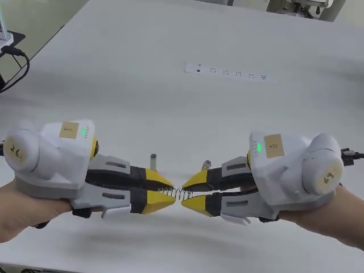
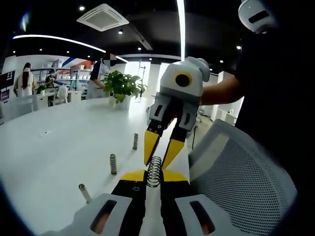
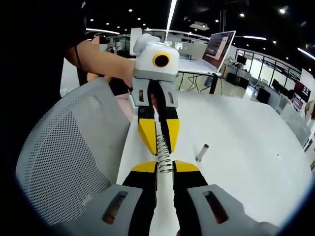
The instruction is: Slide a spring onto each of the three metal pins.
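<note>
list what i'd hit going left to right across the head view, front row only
left gripper → spring → right gripper

In the head view the spring (image 1: 178, 194) is too small for its coils to be counted, and its ends are hidden between the tips of the left gripper (image 1: 172, 192) and right gripper (image 1: 183, 198). Behind the jaws the first pin (image 1: 153, 160) and second pin (image 1: 206, 165) lose their bases, and both are too blurred to show whether they carry coils. The left hand (image 1: 23, 211) and right hand (image 1: 336, 219) run off the edges.
</note>
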The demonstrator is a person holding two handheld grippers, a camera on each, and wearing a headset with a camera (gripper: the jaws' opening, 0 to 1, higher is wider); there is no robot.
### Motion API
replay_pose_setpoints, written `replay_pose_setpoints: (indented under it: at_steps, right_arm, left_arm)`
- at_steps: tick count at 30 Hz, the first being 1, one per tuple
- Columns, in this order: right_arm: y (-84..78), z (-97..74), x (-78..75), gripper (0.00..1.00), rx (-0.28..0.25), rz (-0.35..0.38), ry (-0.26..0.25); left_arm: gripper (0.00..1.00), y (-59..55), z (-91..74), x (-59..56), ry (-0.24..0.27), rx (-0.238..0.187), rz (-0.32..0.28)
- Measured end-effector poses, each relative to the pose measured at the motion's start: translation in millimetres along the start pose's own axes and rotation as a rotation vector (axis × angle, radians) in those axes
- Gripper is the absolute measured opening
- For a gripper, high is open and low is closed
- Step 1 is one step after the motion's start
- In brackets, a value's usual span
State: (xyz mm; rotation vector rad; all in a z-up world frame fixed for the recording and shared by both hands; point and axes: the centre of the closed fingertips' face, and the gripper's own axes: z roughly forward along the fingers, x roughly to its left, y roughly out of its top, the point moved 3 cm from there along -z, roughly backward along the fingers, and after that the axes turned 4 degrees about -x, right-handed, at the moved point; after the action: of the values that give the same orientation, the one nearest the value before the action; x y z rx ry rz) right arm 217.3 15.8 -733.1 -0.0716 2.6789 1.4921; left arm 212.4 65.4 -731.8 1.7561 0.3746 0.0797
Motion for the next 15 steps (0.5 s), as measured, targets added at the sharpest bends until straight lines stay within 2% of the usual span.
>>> replay_pose_setpoints:
  at_steps: [7, 15]
  right_arm:
    - [-4.9, -4.5, -1.3, 0.10, 0.008, 0.038, -0.003]
    - [-5.5, -6.6, -1.3, 0.09, -0.034, 0.092, -0.010]
  left_arm:
    - [0.02, 1.8, -0.4, 1.3, 0.007, -0.003, -0.005]
    - [0.02, 4.8, -1.3, -0.6, -0.002, -0.011, -0.018]
